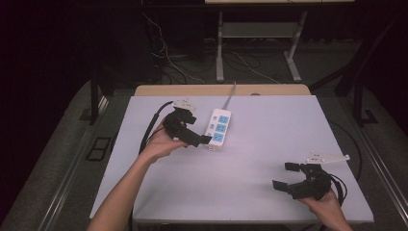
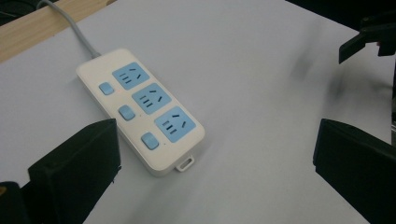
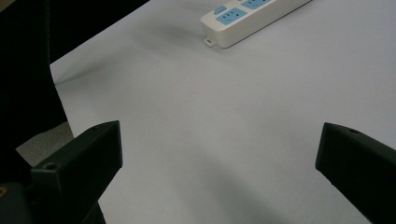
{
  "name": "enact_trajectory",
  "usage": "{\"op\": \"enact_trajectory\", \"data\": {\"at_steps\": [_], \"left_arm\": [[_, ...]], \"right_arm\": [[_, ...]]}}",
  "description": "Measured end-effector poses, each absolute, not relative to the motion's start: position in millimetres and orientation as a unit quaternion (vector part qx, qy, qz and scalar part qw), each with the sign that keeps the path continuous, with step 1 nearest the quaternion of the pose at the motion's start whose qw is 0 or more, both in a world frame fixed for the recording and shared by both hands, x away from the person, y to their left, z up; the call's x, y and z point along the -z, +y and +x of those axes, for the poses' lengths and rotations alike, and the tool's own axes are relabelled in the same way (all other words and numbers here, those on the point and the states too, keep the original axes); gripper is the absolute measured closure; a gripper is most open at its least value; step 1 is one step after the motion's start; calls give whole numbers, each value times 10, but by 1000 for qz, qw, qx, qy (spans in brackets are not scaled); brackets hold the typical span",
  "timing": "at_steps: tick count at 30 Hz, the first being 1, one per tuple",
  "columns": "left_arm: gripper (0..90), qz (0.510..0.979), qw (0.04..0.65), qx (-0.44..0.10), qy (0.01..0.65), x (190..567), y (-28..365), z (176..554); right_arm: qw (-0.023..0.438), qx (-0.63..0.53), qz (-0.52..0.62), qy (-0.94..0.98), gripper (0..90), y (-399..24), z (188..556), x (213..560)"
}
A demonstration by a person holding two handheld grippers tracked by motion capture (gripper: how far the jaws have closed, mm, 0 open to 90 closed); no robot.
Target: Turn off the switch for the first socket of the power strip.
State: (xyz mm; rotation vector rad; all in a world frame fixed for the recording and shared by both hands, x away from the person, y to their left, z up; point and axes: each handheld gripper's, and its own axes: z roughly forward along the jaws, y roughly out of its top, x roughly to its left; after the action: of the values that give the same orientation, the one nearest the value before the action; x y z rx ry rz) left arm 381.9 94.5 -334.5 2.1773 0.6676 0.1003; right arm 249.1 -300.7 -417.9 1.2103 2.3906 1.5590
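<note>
A white power strip [image 1: 219, 128] with three blue sockets and blue switches lies left of the table's middle, its grey cable [image 1: 230, 95] running to the far edge. My left gripper [image 1: 198, 128] stands open just left of the strip, one jaw close to its near end. In the left gripper view the strip [image 2: 140, 109] lies ahead between the wide-spread jaws, nearer the left one, and nothing is held. My right gripper [image 1: 285, 176] is open at the near right, far from the strip [image 3: 247, 16], with bare tabletop between its jaws.
The pale lilac tabletop [image 1: 269, 134] has a wooden strip [image 1: 192, 90] along its far edge. Behind the table are dark floor, loose cables and a metal stand [image 1: 220, 48]. The right gripper [image 2: 369, 37] shows far off in the left gripper view.
</note>
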Motion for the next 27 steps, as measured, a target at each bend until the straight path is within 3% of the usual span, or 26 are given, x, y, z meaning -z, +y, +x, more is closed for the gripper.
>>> {"op": "enact_trajectory", "data": {"at_steps": [27], "left_arm": [[13,884,388,-47,256,3270,766,4236]], "right_arm": [[17,-506,390,769,3,-3014,2491,4180]]}}
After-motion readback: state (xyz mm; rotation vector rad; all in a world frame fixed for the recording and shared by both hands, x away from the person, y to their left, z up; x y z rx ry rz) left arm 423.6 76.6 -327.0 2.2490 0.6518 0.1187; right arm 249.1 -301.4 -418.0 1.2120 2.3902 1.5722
